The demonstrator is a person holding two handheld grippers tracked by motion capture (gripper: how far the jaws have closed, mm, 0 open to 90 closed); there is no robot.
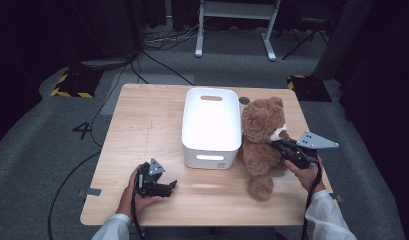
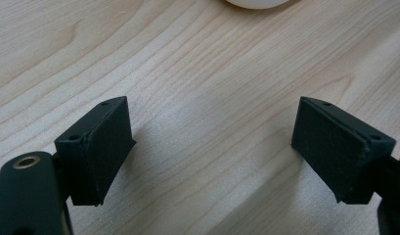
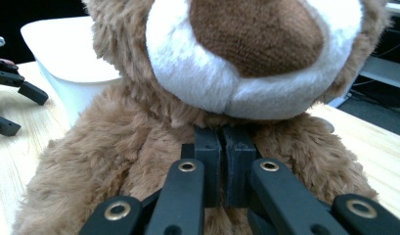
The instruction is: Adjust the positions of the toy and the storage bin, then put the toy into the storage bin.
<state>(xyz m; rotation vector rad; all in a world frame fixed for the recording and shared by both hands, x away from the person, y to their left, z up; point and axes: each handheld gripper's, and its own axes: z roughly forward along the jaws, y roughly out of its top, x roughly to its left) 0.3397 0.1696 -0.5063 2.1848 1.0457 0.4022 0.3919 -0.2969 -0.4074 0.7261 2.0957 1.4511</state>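
A brown teddy bear (image 1: 261, 131) with a white muzzle sits upright on the table, against the right side of a white bin (image 1: 210, 159). My right gripper (image 1: 278, 145) reaches its chest from the right. In the right gripper view the jaws are pressed together just under the muzzle, tips (image 3: 224, 147) sunk in the fur of the bear (image 3: 104, 161). My left gripper (image 1: 170, 186) lies low on the wood near the front left, open, with only bare table between its jaws (image 2: 212, 147).
The light wooden table (image 1: 142, 125) has free room to the left of the bin and along the front edge. The bin's rounded edge (image 2: 256, 3) lies just ahead of the left gripper. Cables and stand legs lie on the grey floor beyond the table.
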